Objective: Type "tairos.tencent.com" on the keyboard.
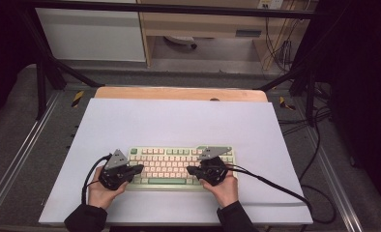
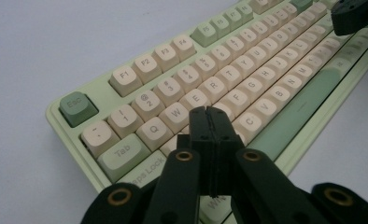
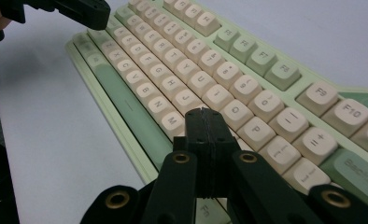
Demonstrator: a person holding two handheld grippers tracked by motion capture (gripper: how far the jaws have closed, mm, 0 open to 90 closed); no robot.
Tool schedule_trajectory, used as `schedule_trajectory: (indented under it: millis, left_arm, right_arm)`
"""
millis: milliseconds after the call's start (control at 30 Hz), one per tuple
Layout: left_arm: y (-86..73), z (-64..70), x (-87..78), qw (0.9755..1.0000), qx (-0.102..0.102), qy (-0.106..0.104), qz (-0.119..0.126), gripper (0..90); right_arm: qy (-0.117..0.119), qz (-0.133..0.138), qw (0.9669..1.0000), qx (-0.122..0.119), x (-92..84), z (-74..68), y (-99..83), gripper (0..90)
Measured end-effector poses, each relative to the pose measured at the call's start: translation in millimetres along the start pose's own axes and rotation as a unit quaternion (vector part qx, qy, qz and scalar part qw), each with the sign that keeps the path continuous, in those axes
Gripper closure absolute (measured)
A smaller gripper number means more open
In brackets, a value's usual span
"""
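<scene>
A pale green keyboard with cream keys lies near the front of a white sheet. My left gripper hovers over the keyboard's left end, its jaws pressed together with nothing between them. In the left gripper view its tips sit just above the keys near the home row. My right gripper is over the right half, also shut and empty. In the right gripper view its tips hang above the keys beside M and J. The two grippers point toward each other.
The white sheet covers a wooden table whose far edge shows. A black cable trails from the right gripper across the sheet to the right. Metal frame rails stand around the table. Bare sheet lies beyond the keyboard.
</scene>
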State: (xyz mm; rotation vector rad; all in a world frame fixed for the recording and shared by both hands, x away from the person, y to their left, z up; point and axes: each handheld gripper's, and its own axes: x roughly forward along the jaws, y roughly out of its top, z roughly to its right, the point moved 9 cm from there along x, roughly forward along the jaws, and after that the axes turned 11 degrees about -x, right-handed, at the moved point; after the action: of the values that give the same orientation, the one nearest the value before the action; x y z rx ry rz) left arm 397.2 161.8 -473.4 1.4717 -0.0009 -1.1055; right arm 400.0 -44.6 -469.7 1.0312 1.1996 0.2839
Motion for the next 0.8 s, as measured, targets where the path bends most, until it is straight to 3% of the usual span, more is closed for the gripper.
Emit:
schedule_trajectory:
  millis: [300, 800]
  left_arm:
    - [6.0, 8.8, 7.0, 1.0000, 0.006, -0.002, -0.006, 89.7]
    - [18.7, 16.7, 19.5, 0.9999, 0.009, -0.003, -0.010, 89.7]
  right_arm:
    - [-0.009, -0.001, 0.9999, 0.006, -10.9, 9.5, -12.3, 90.0]
    - [-0.009, 0.000, 0.9999, 0.014, -18.5, 12.0, -23.3, 90.0]
